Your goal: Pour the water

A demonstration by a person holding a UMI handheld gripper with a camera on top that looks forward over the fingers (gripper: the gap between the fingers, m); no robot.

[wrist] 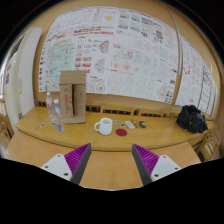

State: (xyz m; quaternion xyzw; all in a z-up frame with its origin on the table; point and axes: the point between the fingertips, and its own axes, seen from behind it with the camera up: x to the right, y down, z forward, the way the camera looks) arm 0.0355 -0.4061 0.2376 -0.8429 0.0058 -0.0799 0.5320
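Note:
A clear water bottle (53, 112) stands at the left of a long wooden table (110, 140), in front of a brown cardboard box (72, 95). A white mug (104, 126) sits near the table's middle, to the right of the bottle. My gripper (112, 165) is well back from both, over the near table, its purple-padded fingers (72, 161) spread wide with only bare tabletop between them.
A small red round thing (121, 131) lies right of the mug, with a few small items (136, 124) behind it. A dark bag (191, 119) rests at the table's right end. Printed sheets (120, 50) cover the wall behind. Chairs stand beyond the table.

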